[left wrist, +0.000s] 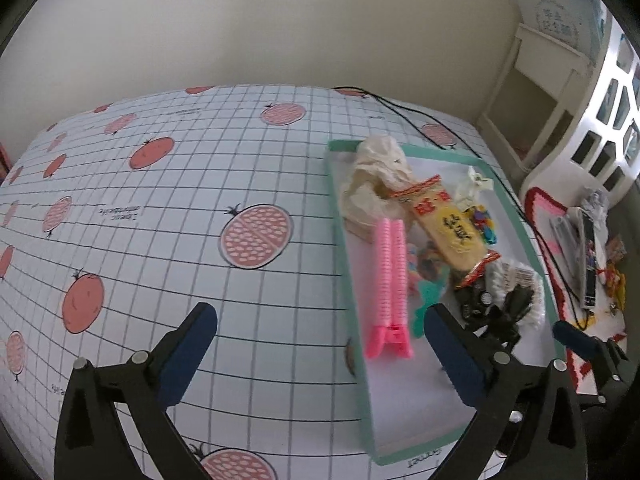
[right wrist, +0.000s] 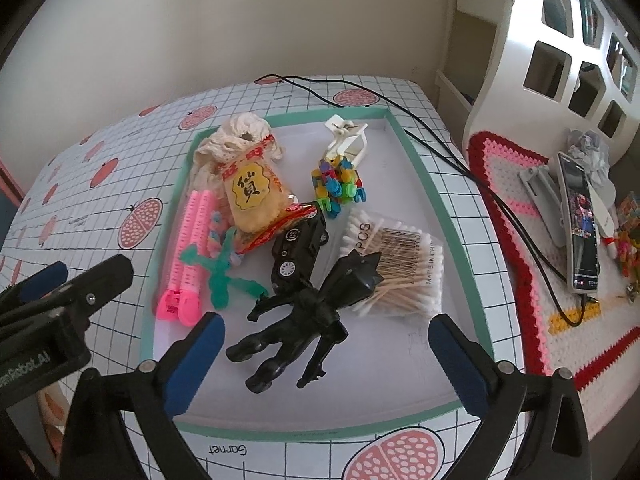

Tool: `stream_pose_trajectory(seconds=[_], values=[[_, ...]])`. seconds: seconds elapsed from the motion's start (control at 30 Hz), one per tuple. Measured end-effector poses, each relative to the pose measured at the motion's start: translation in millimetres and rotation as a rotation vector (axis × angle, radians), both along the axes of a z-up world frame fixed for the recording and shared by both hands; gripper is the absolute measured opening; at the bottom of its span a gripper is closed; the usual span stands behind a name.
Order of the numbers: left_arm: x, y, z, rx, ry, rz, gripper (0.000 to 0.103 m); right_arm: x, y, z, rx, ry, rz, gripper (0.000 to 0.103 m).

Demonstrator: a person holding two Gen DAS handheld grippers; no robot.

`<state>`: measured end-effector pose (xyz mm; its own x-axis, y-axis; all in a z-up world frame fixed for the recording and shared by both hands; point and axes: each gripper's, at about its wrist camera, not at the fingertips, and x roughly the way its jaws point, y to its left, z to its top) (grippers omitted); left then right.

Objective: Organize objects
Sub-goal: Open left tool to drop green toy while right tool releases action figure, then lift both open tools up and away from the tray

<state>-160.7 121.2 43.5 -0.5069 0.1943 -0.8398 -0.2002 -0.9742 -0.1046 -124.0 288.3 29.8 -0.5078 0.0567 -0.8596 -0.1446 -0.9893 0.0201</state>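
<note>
A shallow white tray with a green rim holds the objects. In it lie a black figure toy, a black toy car, a pack of cotton swabs, colourful blocks, a white clip, a yellow snack pack, pink hair rollers, a green twisted piece and a cream cloth. My right gripper is open over the tray's near end, around the black figure without touching it. My left gripper is open at the tray's left rim, just short of the pink rollers.
The table wears a grid cloth with pomegranate prints. Right of the tray lies a crocheted mat with a phone on a stand and small items. A black cable runs past the tray's far corner. White shelving stands behind.
</note>
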Motion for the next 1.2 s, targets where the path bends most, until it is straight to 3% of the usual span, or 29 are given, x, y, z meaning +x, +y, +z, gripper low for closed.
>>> stream_pose_trajectory(seconds=[0.23, 0.8, 1.03, 1.2], values=[[7, -9, 4, -0.019, 0.0, -0.004, 0.103, 8, -4, 8, -0.012, 0.008, -0.017, 0.103], [46, -48, 40, -0.06, 0.093, 0.034, 0.103, 55, -25, 30, -0.04, 0.004, -0.055, 0.103], [68, -62, 40, -0.023, 0.082, 0.057, 0.103, 78, -35, 34, -0.021, 0.011, -0.069, 0.103], [86, -65, 37, -0.041, 0.082, 0.057, 0.103, 95, -44, 32, -0.016, 0.017, -0.065, 0.103]])
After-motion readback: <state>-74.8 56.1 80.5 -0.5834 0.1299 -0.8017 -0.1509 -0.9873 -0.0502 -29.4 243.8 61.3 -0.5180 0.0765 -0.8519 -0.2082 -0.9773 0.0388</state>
